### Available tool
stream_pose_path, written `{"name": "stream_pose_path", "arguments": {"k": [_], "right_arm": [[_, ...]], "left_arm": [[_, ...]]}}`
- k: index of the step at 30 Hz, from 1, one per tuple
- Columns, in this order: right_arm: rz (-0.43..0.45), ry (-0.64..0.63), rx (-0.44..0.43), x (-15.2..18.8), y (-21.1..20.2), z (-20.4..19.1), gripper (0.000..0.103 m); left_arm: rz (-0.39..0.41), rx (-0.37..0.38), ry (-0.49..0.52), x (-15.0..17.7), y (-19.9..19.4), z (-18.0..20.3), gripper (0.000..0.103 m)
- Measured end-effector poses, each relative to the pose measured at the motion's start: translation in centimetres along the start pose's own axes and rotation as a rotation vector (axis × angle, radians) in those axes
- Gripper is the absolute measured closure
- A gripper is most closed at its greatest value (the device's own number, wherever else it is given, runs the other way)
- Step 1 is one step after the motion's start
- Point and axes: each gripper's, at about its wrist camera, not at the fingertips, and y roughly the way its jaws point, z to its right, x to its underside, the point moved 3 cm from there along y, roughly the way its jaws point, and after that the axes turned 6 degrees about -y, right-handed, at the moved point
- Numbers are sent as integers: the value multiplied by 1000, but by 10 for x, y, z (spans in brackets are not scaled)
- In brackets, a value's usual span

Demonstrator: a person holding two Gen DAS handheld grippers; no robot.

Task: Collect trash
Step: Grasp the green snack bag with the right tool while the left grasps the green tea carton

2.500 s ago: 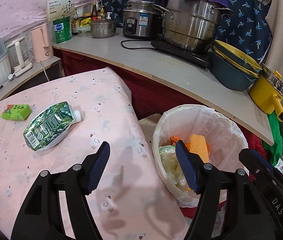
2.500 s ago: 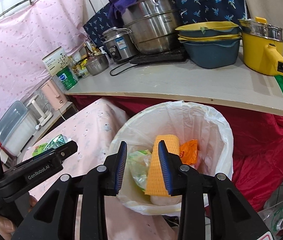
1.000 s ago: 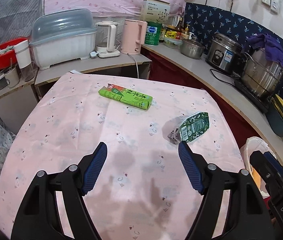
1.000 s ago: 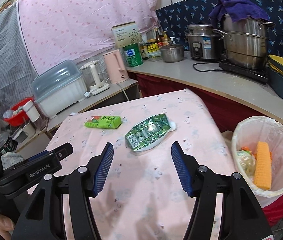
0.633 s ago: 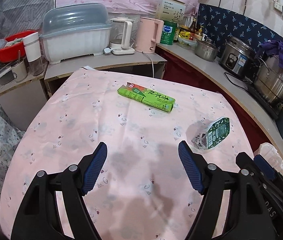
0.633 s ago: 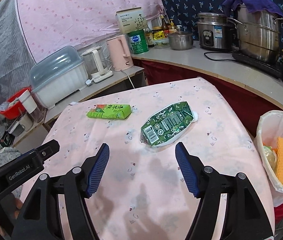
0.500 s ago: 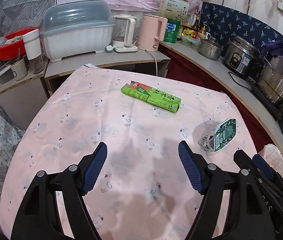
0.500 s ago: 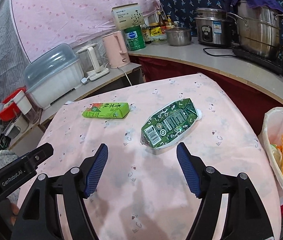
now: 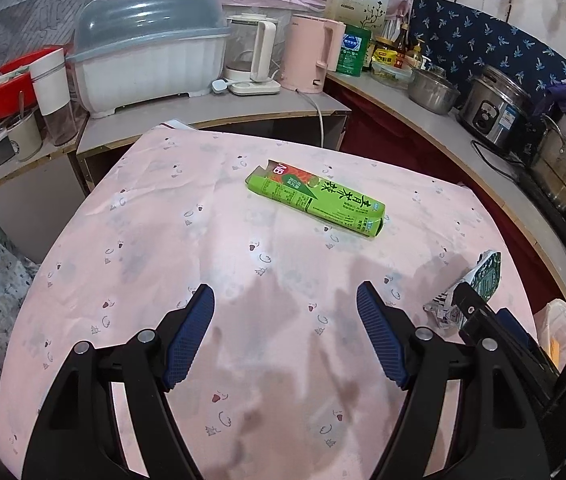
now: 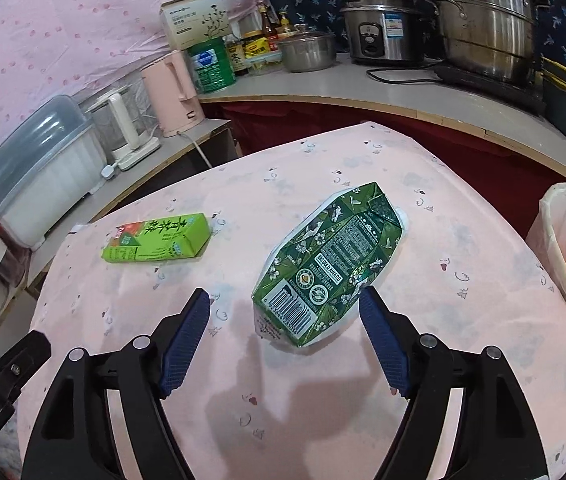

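The crumpled dark green carton lies flat on the pink tablecloth just ahead of the right gripper, whose empty jaws are opening, while the light green box lies well ahead of the left gripper, spread wide and empty.
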Motion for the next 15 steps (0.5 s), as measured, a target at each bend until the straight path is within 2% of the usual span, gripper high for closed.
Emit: {"name": "stream_pose_path", "arguments": {"k": [10, 12, 13, 15], "right_arm": [[-40, 8, 148, -1, 40, -2, 29], [-33, -11, 154, -1, 41, -1, 34], [-31, -22, 150, -1, 41, 1, 40], [-30, -38, 140, 0, 40, 4, 43]], "left_arm": [[-17, -10, -11, -12, 25, 0, 33], [-25, -14, -13, -14, 32, 2, 32], [-27, -17, -15, -15, 35, 4, 27], [-21, -18, -21, -18, 40, 8, 24]]}}
